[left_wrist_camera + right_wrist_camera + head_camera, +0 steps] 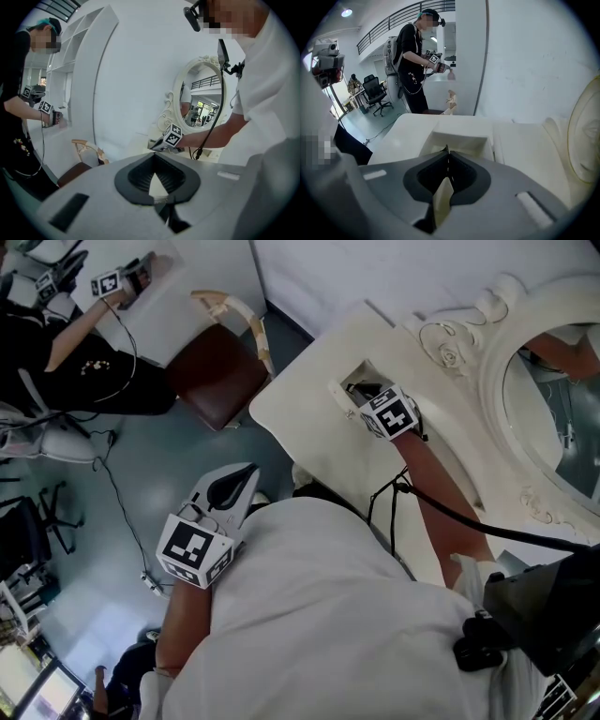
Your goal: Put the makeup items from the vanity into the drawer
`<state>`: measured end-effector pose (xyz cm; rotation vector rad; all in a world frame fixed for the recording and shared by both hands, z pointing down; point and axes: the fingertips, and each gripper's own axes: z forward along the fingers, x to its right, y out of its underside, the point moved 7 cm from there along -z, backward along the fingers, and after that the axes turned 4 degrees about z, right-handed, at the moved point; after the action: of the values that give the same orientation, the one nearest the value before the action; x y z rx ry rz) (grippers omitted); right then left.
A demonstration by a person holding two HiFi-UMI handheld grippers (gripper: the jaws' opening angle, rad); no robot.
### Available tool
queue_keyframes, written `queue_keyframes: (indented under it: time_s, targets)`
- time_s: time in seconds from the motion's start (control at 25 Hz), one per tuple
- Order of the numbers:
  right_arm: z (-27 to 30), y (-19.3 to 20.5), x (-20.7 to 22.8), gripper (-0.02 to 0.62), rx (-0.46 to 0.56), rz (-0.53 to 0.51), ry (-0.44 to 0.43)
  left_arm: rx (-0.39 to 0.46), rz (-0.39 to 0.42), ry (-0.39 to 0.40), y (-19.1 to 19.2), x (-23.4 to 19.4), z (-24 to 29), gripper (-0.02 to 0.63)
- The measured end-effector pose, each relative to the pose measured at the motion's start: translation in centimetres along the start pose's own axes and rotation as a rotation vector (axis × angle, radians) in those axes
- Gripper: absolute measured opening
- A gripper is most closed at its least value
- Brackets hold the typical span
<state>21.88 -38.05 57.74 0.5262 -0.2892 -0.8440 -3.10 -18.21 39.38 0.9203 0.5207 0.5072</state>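
The drawer (349, 379) is an open rectangular hollow in the top of the white vanity (309, 399), near its front edge. What lies inside the drawer cannot be made out.

The right gripper (361, 399) is held right over this hollow. In the right gripper view its jaws are pressed together with nothing between them, and they point at the drawer (459, 138).

The left gripper (246, 479) is apart from the vanity, low beside the person's body, over the floor. Its jaws are also closed and hold nothing (154, 157).

At the back of the vanity stands an oval mirror (553, 399) in a carved frame. A brown chair (217, 376) stands beside the vanity. Beyond the chair, another person (75, 352) stands at a white shelf.
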Motion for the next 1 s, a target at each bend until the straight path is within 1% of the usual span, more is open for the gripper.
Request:
queue_keyframes:
  time_s: [0.24, 0.68, 1.0]
  targets:
    - [0.7, 0.2, 0.2, 0.015, -0.015, 0.006, -0.007, -0.002, -0.001, 0.003, 0.1, -0.2, 0.3, 0.002]
    - [1.0, 0.1, 0.0, 0.032, -0.052, -0.014, -0.022, -0.004, 0.001, 0.012, -0.2, -1.0, 0.0, 0.002]
    - [-0.2, -0.2, -0.3, 0.058, -0.032, 0.001, -0.005, 0.007, 0.015, 0.025, -0.2, -1.5, -0.9, 0.002]
